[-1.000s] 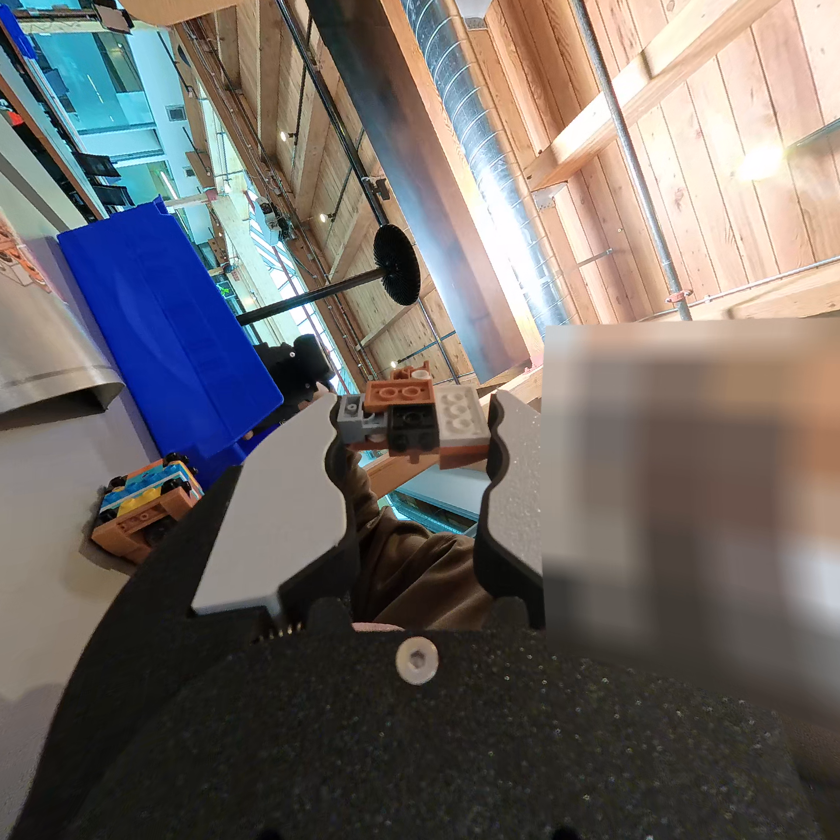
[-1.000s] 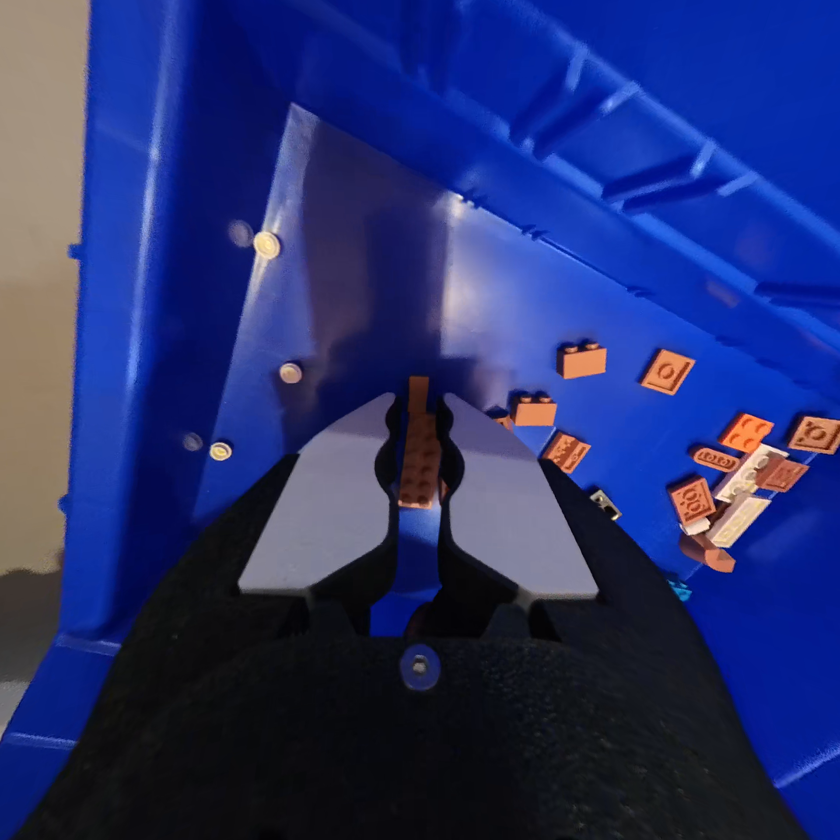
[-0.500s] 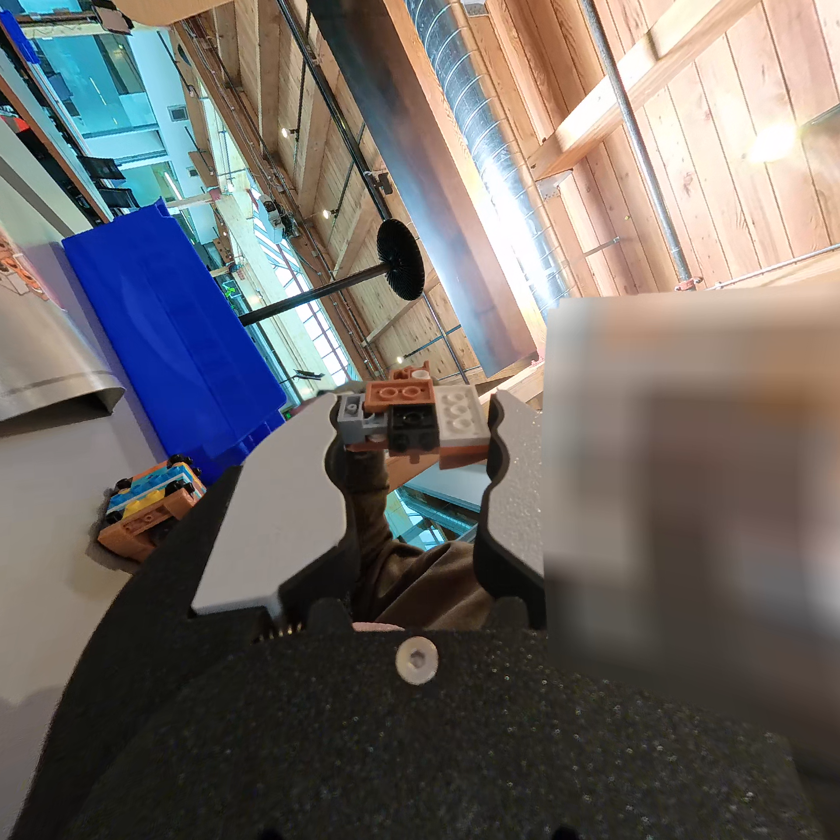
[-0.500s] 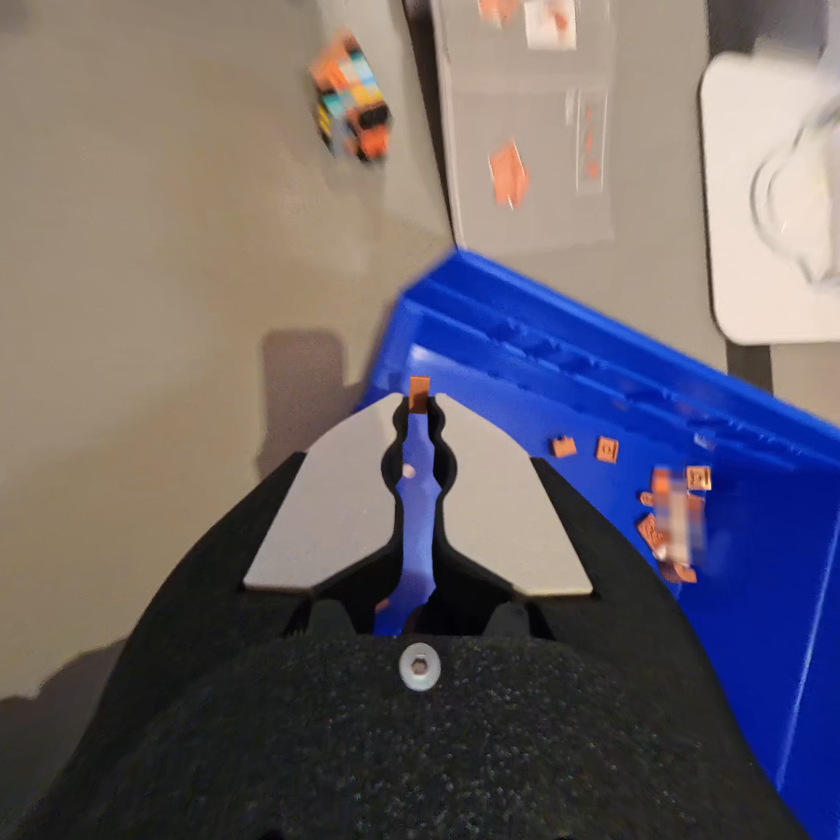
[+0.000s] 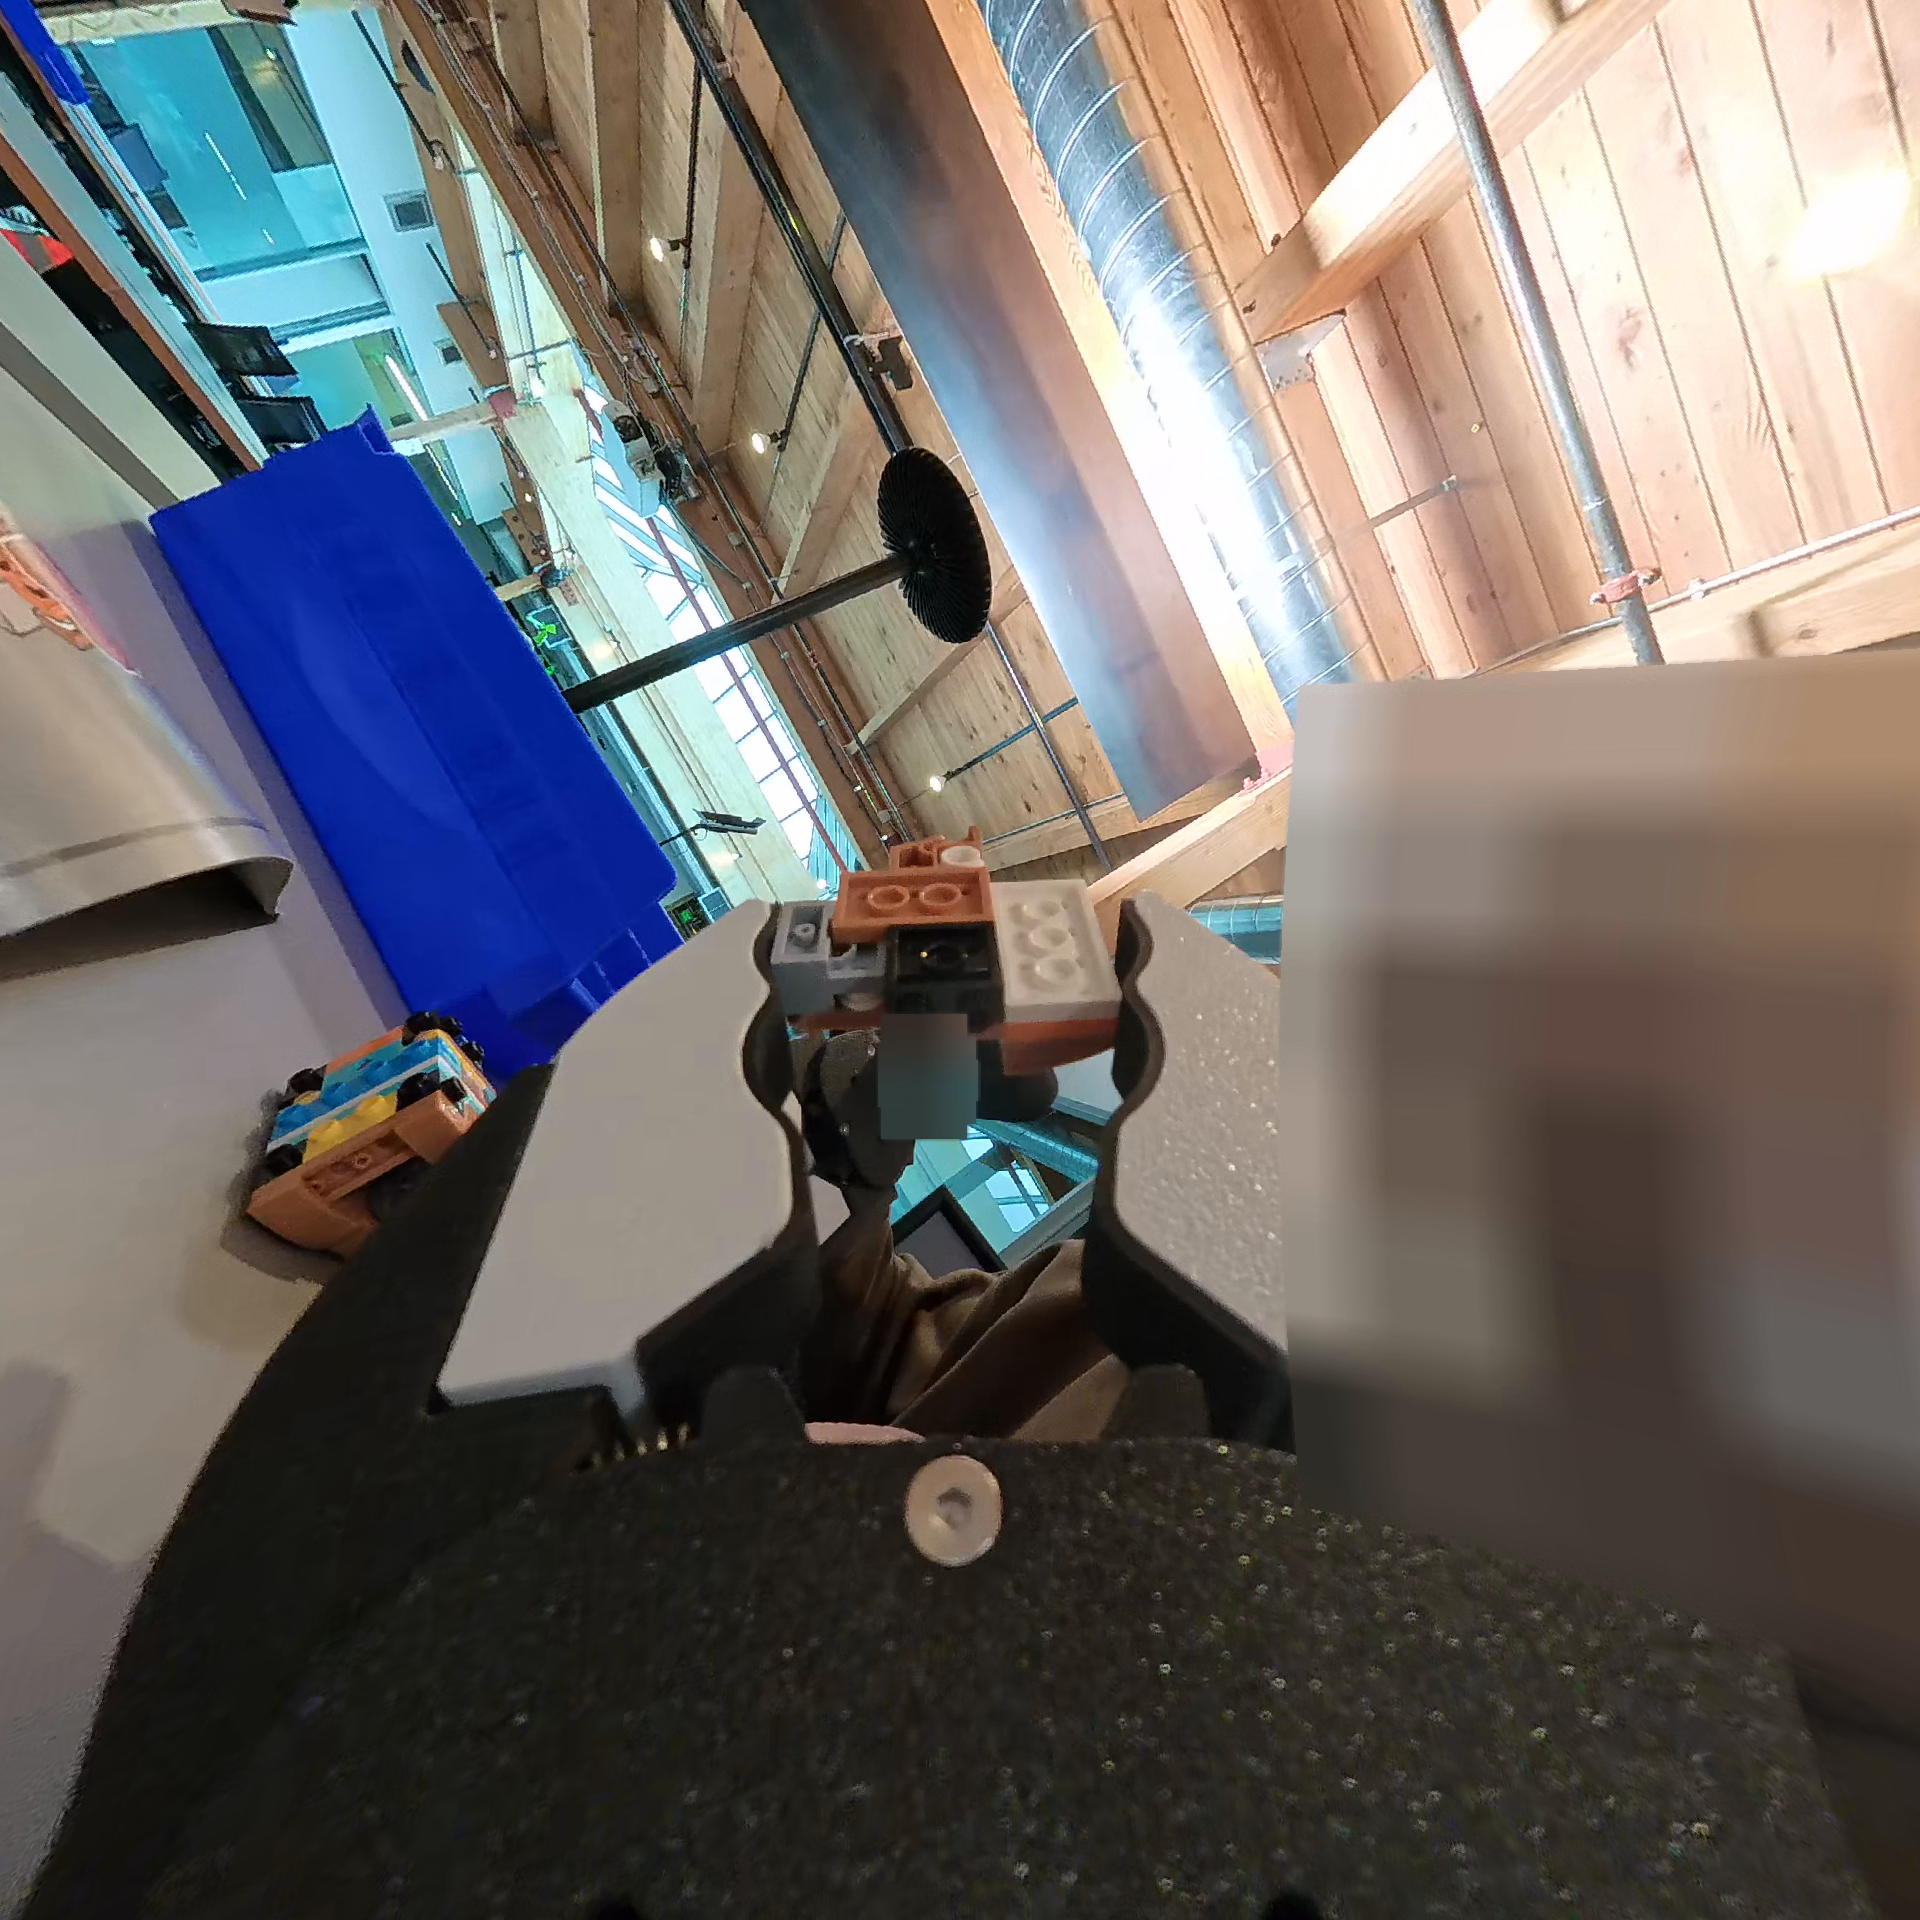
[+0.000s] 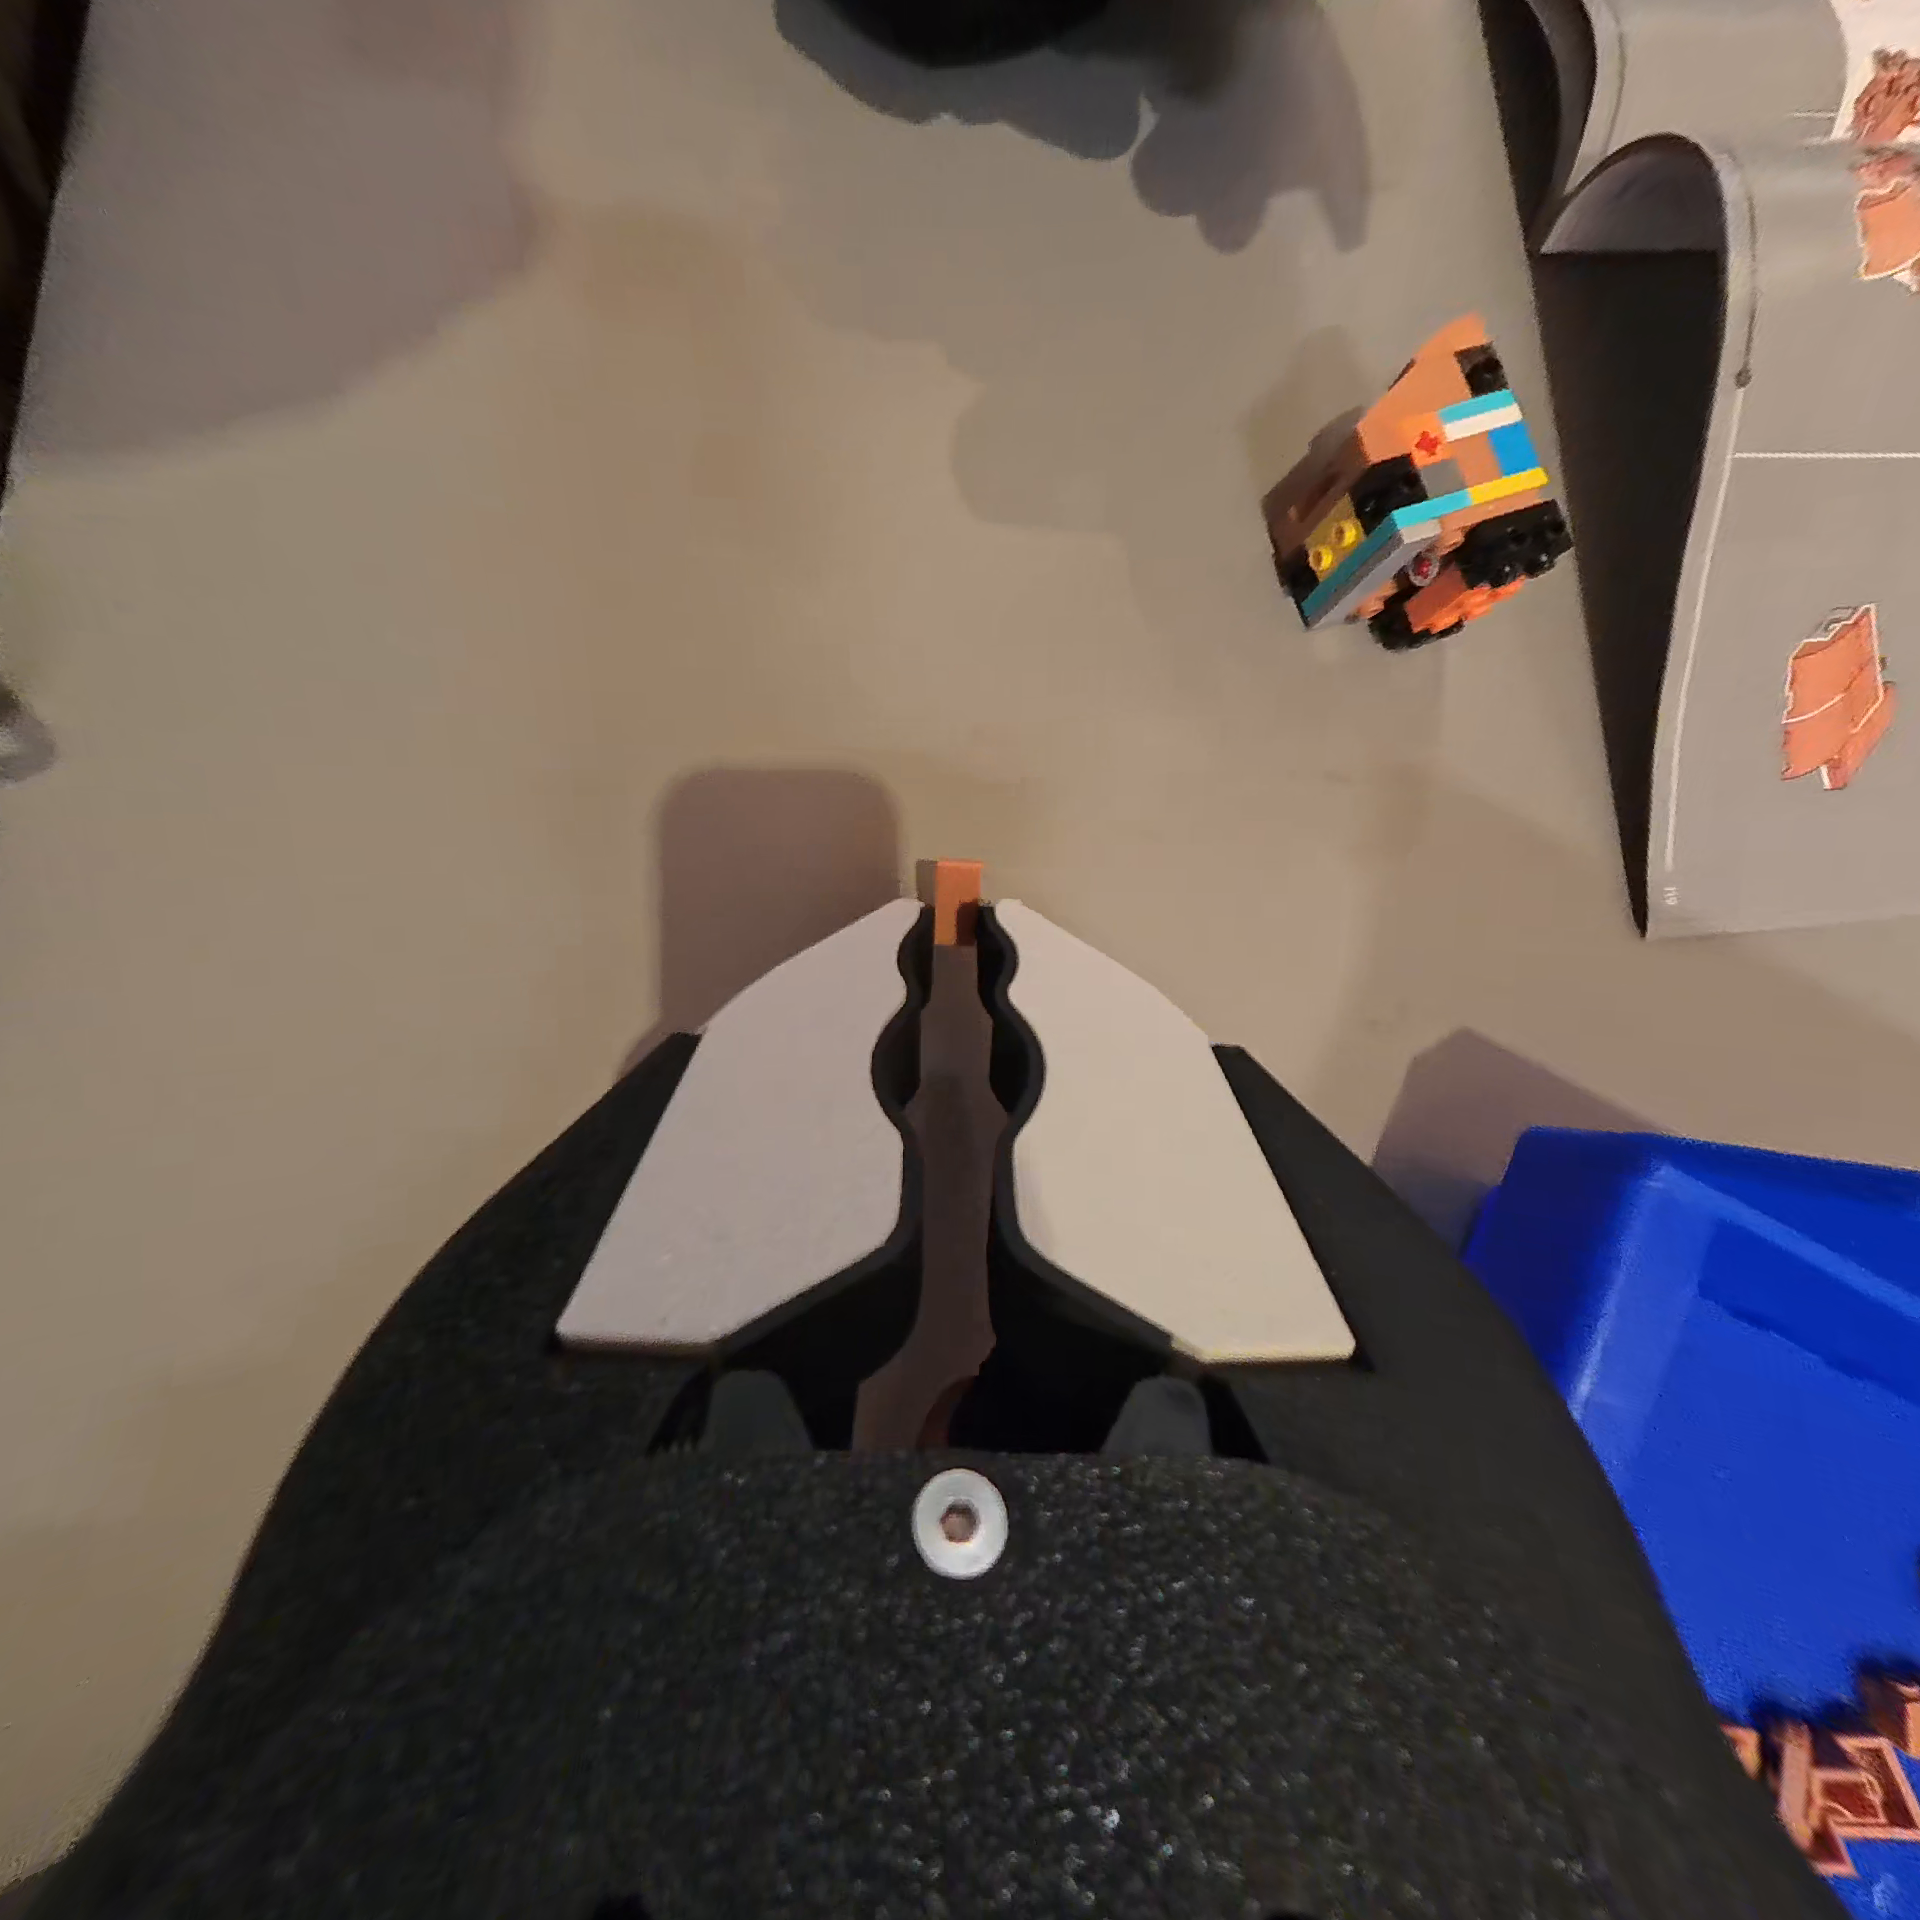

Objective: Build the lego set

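My left gripper (image 5: 940, 961) is shut on a small lego assembly (image 5: 940, 951) of brown, grey, black and white pieces, held up in the air and tilted toward the ceiling. My right gripper (image 6: 958, 914) is shut on a thin orange-brown plate (image 6: 956, 902) held edge-on, its tip poking past the fingertips above the grey table (image 6: 416, 582). A finished multicoloured lego block (image 6: 1423, 499) with black wheels stands on the table to the upper right; it also shows in the left wrist view (image 5: 369, 1127).
A blue bin (image 6: 1704, 1382) lies at the lower right of the right wrist view and stands behind the block in the left wrist view (image 5: 416, 769). An open instruction booklet (image 6: 1787, 623) lies at the right. A person's brown sleeve (image 5: 966, 1340) shows between the left fingers. Some 20 cm of space lies between my two pairs of fingers. The finished multicoloured lego block (image 6: 1423, 499) lies around 9 cm away from my left fingertips.
My right gripper has lifted the orange-brown plate out of the blue bin and swung left over the bare table. The left gripper has stayed almost still with its assembly.
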`<state>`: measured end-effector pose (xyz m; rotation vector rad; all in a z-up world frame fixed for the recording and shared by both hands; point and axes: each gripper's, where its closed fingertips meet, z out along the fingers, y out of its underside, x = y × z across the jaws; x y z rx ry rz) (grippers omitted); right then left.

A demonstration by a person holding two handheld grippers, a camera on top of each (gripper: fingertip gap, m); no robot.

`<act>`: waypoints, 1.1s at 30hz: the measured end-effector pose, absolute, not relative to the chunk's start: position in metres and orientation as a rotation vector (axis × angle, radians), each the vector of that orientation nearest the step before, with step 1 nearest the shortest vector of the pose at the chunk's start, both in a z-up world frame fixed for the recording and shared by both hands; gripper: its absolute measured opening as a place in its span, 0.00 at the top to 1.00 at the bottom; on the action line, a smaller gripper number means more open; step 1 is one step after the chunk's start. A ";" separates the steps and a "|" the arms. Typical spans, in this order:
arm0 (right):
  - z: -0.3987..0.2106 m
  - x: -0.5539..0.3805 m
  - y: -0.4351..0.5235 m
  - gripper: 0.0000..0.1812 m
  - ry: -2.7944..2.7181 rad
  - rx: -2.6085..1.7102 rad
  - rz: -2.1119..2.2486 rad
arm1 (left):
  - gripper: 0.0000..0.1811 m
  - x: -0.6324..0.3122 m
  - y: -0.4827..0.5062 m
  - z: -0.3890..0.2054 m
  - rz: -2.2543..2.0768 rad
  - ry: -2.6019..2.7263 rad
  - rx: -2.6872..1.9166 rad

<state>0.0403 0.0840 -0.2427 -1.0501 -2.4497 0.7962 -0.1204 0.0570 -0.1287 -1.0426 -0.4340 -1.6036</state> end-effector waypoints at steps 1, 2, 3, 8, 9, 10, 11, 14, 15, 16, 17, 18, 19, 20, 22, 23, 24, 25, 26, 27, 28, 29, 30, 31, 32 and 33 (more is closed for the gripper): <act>-0.243 0.040 0.085 0.96 -2.442 -1.060 0.803 | 0.67 -0.121 0.057 -0.129 -1.606 -0.438 -1.041; -0.243 0.039 0.086 0.96 -2.432 -1.068 0.809 | 0.67 -0.121 0.057 -0.129 -1.608 -0.440 -1.040; -0.243 0.038 0.088 0.96 -2.425 -1.076 0.813 | 0.67 -0.121 0.057 -0.129 -1.610 -0.442 -1.039; -0.250 0.038 0.090 0.96 -2.421 -1.095 0.819 | 0.67 -0.122 0.057 -0.130 -1.611 -0.448 -1.036; -0.251 0.038 0.090 0.96 -2.421 -1.095 0.821 | 0.67 -0.122 0.057 -0.130 -1.613 -0.450 -1.037; -0.252 0.038 0.090 0.96 -2.421 -1.096 0.824 | 0.67 -0.122 0.058 -0.130 -1.614 -0.451 -1.036; -0.253 0.038 0.090 0.96 -2.420 -1.098 0.828 | 0.67 -0.122 0.058 -0.130 -1.617 -0.454 -1.035; -0.254 0.039 0.092 0.96 -2.416 -1.106 0.832 | 0.67 -0.122 0.058 -0.131 -1.620 -0.457 -1.033; -0.254 0.039 0.092 0.96 -2.415 -1.107 0.833 | 0.67 -0.123 0.058 -0.131 -1.622 -0.458 -1.032; -0.255 0.039 0.093 0.96 -2.414 -1.109 0.834 | 0.67 -0.123 0.058 -0.131 -1.623 -0.460 -1.031; -0.255 0.039 0.093 0.96 -2.414 -1.110 0.835 | 0.67 -0.123 0.058 -0.132 -1.623 -0.461 -1.031; -0.254 0.039 0.093 0.96 -2.412 -1.110 0.837 | 0.67 -0.123 0.058 -0.132 -1.624 -0.462 -1.031; -0.254 0.039 0.093 0.96 -2.410 -1.108 0.839 | 0.67 -0.123 0.058 -0.132 -1.625 -0.462 -1.031; -0.252 0.039 0.093 0.96 -2.407 -1.104 0.838 | 0.67 -0.123 0.059 -0.132 -1.625 -0.462 -1.032; -0.243 0.040 0.096 0.96 -2.389 -1.083 0.819 | 0.67 -0.122 0.059 -0.132 -1.626 -0.460 -1.033; -0.232 0.040 0.101 0.96 -2.362 -1.069 0.807 | 0.67 -0.122 0.058 -0.132 -1.626 -0.459 -1.034; -0.218 0.041 0.109 0.96 -2.321 -1.061 0.794 | 0.67 -0.122 0.059 -0.132 -1.626 -0.458 -1.035; -0.201 0.042 0.121 0.96 -2.268 -1.059 0.777 | 0.67 -0.122 0.059 -0.132 -1.625 -0.457 -1.036; -0.183 0.043 0.136 0.96 -2.211 -1.066 0.754 | 0.67 -0.122 0.059 -0.132 -1.623 -0.455 -1.038; -0.167 0.045 0.152 0.96 -2.159 -1.081 0.722 | 0.67 -0.122 0.059 -0.132 -1.622 -0.453 -1.039; -0.156 0.046 0.170 0.96 -2.121 -1.106 0.678 | 0.67 -0.121 0.059 -0.132 -1.622 -0.450 -1.041; -0.152 0.047 0.187 0.96 -2.107 -1.138 0.619 | 0.67 -0.120 0.059 -0.132 -1.622 -0.447 -1.043; -0.153 0.046 0.203 0.96 -2.112 -1.168 0.552 | 0.67 -0.120 0.059 -0.132 -1.622 -0.445 -1.044; -0.158 0.044 0.216 0.96 -2.129 -1.198 0.491 | 0.67 -0.119 0.059 -0.132 -1.622 -0.441 -1.046; -0.166 0.041 0.226 0.96 -2.155 -1.234 0.446 | 0.67 -0.119 0.059 -0.132 -1.621 -0.439 -1.048; -0.177 0.037 0.234 0.96 -2.185 -1.274 0.407 | 0.67 -0.118 0.059 -0.131 -1.620 -0.436 -1.049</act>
